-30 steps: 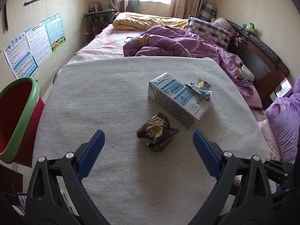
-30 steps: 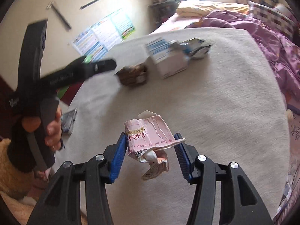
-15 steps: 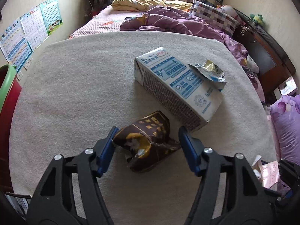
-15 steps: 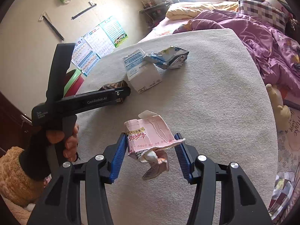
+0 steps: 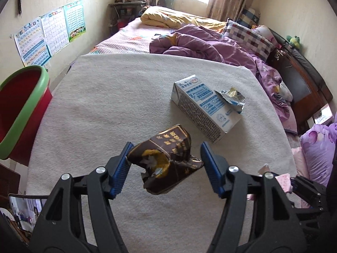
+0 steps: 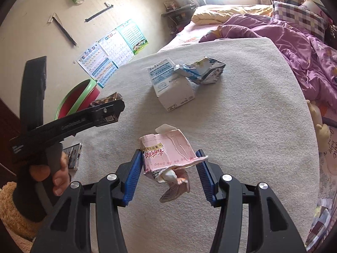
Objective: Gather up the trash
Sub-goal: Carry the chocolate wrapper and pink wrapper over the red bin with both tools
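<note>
Two claws loaded: left claw (image 5: pixel 165 164) pinches brown wrapper (image 5: pixel 166 160), right claw (image 6: pixel 169 172) pink carton (image 6: pixel 168 156)

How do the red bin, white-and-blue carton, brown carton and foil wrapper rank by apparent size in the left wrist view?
1. red bin, cut off by the frame edge
2. white-and-blue carton and brown carton: look alike, and the brown one sits much nearer the camera, so unranked
3. foil wrapper, smallest
</note>
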